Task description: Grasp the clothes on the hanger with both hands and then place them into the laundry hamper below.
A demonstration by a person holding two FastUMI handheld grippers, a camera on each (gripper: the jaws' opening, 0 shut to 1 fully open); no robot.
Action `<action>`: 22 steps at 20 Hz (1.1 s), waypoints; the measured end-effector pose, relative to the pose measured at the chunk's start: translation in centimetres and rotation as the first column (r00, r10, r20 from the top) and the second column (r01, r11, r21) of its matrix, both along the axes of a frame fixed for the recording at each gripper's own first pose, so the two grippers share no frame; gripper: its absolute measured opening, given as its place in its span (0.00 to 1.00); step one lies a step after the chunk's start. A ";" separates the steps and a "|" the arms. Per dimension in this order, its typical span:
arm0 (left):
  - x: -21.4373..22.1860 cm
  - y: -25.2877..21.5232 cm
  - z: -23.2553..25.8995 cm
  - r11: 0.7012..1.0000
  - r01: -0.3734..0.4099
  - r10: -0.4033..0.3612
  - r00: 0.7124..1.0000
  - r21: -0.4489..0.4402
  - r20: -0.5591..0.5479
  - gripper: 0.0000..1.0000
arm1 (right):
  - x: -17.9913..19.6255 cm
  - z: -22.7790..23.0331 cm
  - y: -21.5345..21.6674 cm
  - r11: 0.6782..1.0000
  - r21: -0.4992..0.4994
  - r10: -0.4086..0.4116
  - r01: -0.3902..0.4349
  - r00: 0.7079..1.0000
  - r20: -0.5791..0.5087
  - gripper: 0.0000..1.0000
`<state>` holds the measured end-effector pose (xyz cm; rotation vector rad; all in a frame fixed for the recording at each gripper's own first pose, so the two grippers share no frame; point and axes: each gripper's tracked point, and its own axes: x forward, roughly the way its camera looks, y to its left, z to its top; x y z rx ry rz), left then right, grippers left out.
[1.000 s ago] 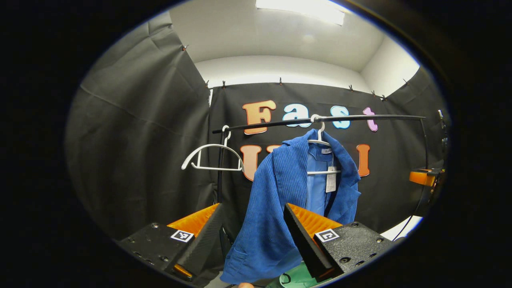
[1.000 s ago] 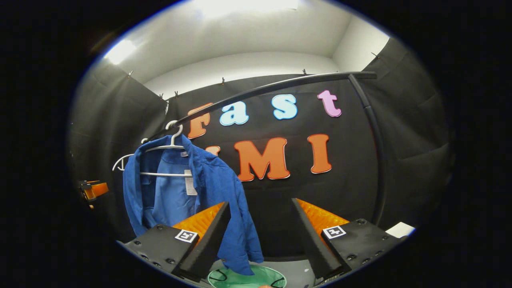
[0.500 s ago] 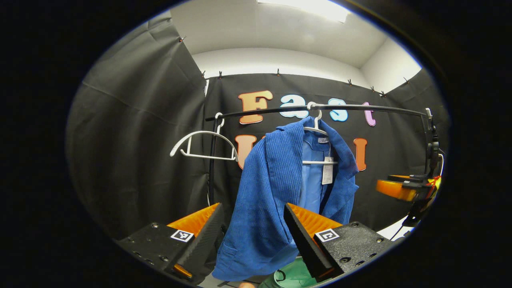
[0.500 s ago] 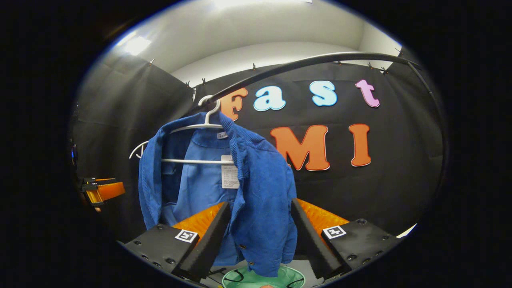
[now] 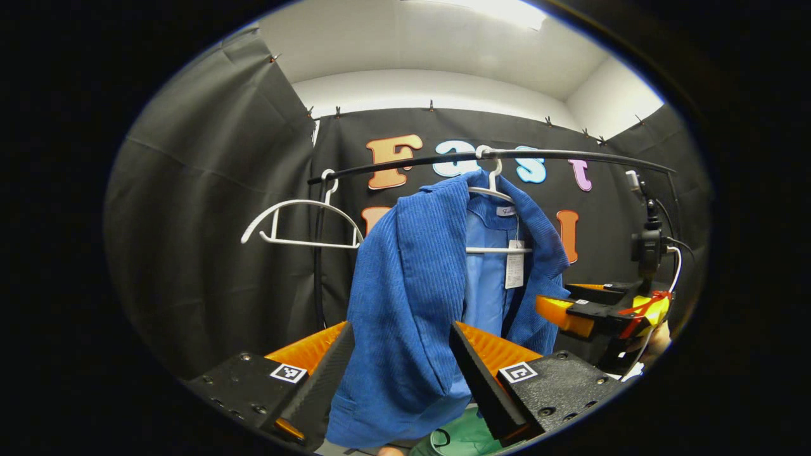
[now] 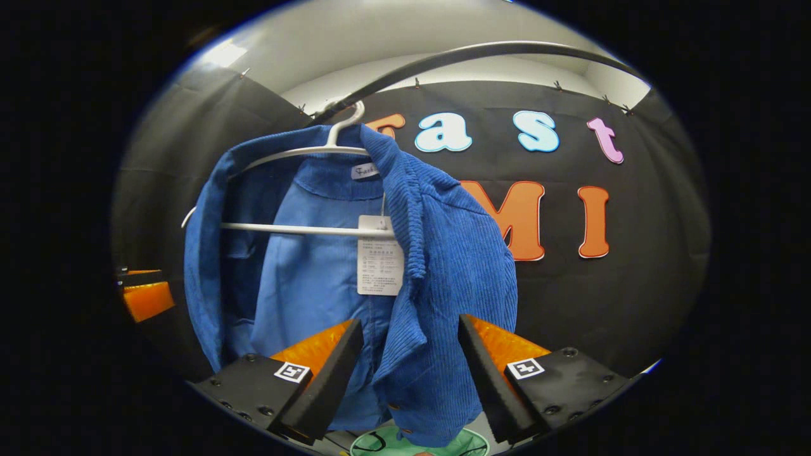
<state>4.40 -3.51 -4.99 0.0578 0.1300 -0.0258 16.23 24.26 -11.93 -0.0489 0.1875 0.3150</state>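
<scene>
Between my left gripper [image 5: 398, 361] fingers, spread wide: one front panel of blue jacket [image 5: 412, 291], on white hanger [image 5: 491, 190]. Right gripper [image 6: 412, 361] fingers also spread, other panel in gap. Step: reach, no grip made. Next I push deeper, pinch cloth, lift off. Green hamper [image 6: 380, 443] below fingers.

Bright overhead glare, fisheye-bent edges

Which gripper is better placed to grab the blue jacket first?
Probably the right hand-held gripper: it stands open with the blue jacket front panel already hanging between its fingers. The left is similarly lined up, so it's close.
</scene>
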 end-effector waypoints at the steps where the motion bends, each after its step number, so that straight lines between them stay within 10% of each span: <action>1: 0.4 -0.2 -0.1 1.000 0.001 -0.001 1.000 0.001 0.003 0.93 | 1.2 -0.2 -0.5 1.000 0.003 -0.029 0.029 1.000 -0.001 0.97; 9: 4.2 -0.5 -1.3 0.999 -0.039 0.040 0.999 0.019 -0.005 0.93 | 4.8 -2.0 0.5 0.991 0.130 0.053 -0.041 0.994 -0.094 0.96; 15: 4.8 -2.6 -1.1 1.000 -0.004 0.004 1.000 0.003 -0.013 0.93 | 4.5 -1.1 0.0 0.986 0.151 0.080 -0.070 0.995 -0.062 0.16; 20: 6.6 -2.0 -1.9 0.998 -0.043 0.044 0.998 0.035 -0.033 0.93 | 3.5 0.1 -0.1 0.985 0.139 0.100 -0.099 0.995 -0.007 0.11; 22: 7.0 -0.3 -2.3 0.991 -0.090 0.095 0.995 0.099 -0.044 0.60 | 3.1 1.2 -0.4 0.981 0.159 0.105 -0.107 0.994 0.021 0.11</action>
